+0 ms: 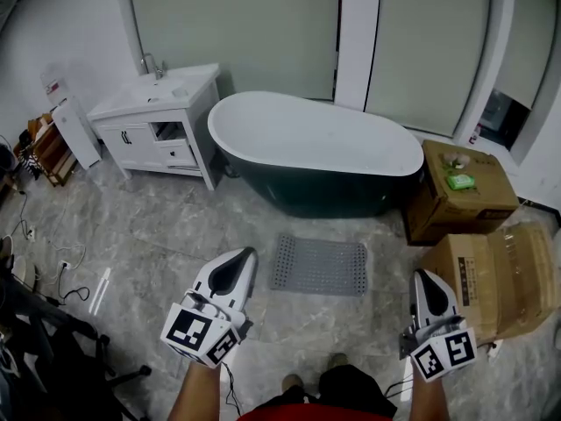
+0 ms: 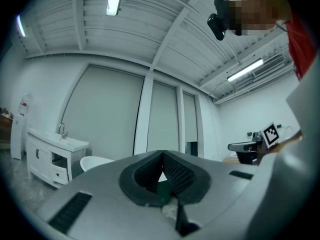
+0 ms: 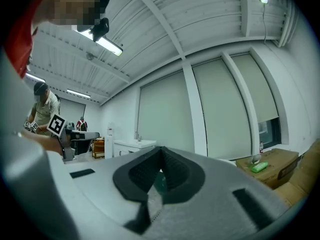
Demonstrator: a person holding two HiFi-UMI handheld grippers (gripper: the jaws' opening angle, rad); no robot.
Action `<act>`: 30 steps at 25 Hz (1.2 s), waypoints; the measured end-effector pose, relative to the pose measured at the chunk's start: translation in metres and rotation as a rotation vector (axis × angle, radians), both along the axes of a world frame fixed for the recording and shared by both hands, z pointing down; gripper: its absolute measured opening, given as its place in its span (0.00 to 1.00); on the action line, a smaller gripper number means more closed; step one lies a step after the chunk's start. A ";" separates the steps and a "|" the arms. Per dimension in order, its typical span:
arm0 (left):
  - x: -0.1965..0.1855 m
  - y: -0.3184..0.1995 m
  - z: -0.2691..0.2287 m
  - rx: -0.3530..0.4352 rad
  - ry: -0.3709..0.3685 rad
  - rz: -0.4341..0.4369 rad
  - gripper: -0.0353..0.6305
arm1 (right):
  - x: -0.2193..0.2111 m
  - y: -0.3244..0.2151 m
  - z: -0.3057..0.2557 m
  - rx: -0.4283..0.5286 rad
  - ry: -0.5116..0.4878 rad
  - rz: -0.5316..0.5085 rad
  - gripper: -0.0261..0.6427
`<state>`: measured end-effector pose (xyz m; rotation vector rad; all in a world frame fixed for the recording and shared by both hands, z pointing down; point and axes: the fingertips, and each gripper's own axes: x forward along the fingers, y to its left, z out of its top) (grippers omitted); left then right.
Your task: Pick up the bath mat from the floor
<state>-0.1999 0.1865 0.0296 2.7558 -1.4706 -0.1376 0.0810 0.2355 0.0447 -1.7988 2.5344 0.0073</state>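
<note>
A grey perforated bath mat [image 1: 319, 265] lies flat on the marble floor in front of the dark freestanding bathtub [image 1: 317, 152]. In the head view my left gripper [image 1: 248, 253] hangs shut just left of the mat, above the floor, holding nothing. Right of the mat, near a cardboard box, my right gripper [image 1: 422, 275] is shut and empty too. Both gripper views look over their closed jaws, left gripper [image 2: 162, 154] and right gripper [image 3: 161, 149], at the room and ceiling; the mat is not seen there.
A white vanity with sink [image 1: 158, 121] stands at the back left. Two cardboard boxes [image 1: 460, 191] [image 1: 495, 279] sit right of the tub. Cables [image 1: 53, 270] and dark gear crowd the left floor edge. My feet [image 1: 294, 381] show at the bottom.
</note>
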 end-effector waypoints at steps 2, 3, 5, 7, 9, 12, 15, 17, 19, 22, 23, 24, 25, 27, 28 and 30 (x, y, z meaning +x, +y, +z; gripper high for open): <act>0.000 -0.007 0.004 -0.004 0.000 -0.001 0.07 | 0.001 -0.007 0.003 -0.004 0.001 0.001 0.04; 0.000 -0.011 0.006 -0.007 0.000 -0.002 0.07 | 0.001 -0.011 0.005 -0.006 0.003 0.000 0.04; -0.001 -0.020 0.009 -0.013 0.001 -0.005 0.07 | 0.001 -0.020 0.009 -0.011 0.008 -0.003 0.04; 0.000 -0.029 0.012 -0.020 -0.003 -0.008 0.07 | 0.002 -0.030 0.011 -0.015 0.010 -0.004 0.04; 0.004 -0.042 0.015 -0.026 -0.010 -0.011 0.07 | 0.007 -0.045 0.014 -0.015 0.009 -0.003 0.04; 0.011 -0.067 0.018 -0.031 -0.022 -0.020 0.07 | 0.020 -0.071 0.019 -0.017 0.007 0.003 0.04; 0.018 -0.093 0.022 -0.032 -0.030 -0.033 0.07 | 0.032 -0.096 0.024 -0.018 0.014 0.009 0.04; 0.024 -0.111 0.025 -0.031 -0.036 -0.047 0.07 | 0.042 -0.114 0.027 -0.020 0.019 0.010 0.04; 0.031 -0.129 0.028 -0.030 -0.040 -0.061 0.07 | 0.054 -0.131 0.031 -0.026 0.020 0.010 0.04; 0.044 -0.156 0.032 -0.031 -0.041 -0.080 0.07 | 0.071 -0.159 0.039 -0.042 0.020 0.006 0.04; 0.048 -0.165 0.035 -0.034 -0.043 -0.086 0.07 | 0.076 -0.168 0.042 -0.047 0.023 0.004 0.04; 0.051 -0.174 0.037 -0.038 -0.045 -0.093 0.07 | 0.080 -0.177 0.046 -0.053 0.027 0.001 0.04; 0.055 -0.183 0.041 -0.042 -0.048 -0.100 0.07 | 0.084 -0.187 0.050 -0.059 0.031 -0.002 0.04; 0.061 -0.199 0.047 -0.053 -0.053 -0.117 0.07 | 0.093 -0.205 0.059 -0.072 0.037 -0.009 0.04; 0.063 -0.206 0.050 -0.058 -0.054 -0.128 0.07 | 0.098 -0.214 0.064 -0.078 0.037 -0.014 0.04; 0.067 -0.220 0.055 -0.065 -0.053 -0.149 0.07 | 0.107 -0.229 0.072 -0.092 0.035 -0.024 0.04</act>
